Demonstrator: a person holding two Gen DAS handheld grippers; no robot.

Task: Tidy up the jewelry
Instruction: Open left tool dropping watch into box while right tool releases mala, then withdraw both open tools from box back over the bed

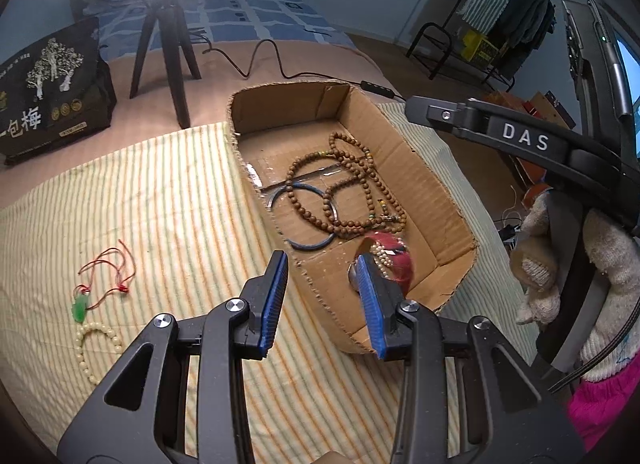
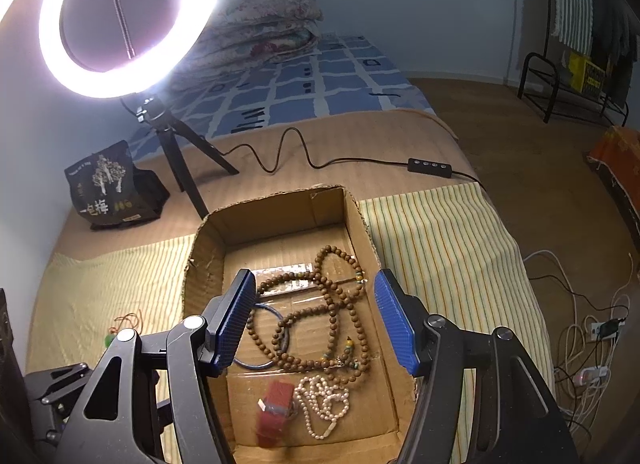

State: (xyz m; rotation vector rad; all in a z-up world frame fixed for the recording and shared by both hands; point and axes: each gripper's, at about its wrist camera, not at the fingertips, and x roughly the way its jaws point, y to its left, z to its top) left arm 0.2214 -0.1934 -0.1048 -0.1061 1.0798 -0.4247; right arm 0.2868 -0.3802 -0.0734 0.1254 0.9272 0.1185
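Partly hidden behind the left gripper's point(image 1: 322, 296) finger, the red piece point(image 2: 275, 410) blurs beside pearls point(image 2: 324, 404) in the box point(image 2: 206, 260), with brown beads point(image 2: 328, 316) and a blue bangle point(image 2: 262, 340). Both grippers hang empty, the left narrowly parted over the box's near wall, the right gripper point(image 2: 316, 322) wider above its middle. Outside on the striped cloth point(image 1: 168, 199) lie a jade pendant point(image 1: 80, 308) and a pale bracelet point(image 1: 94, 348), with open room around them.

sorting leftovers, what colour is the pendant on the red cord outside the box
Green; the pendant lies on the striped cloth. Left wrist view shows it best.
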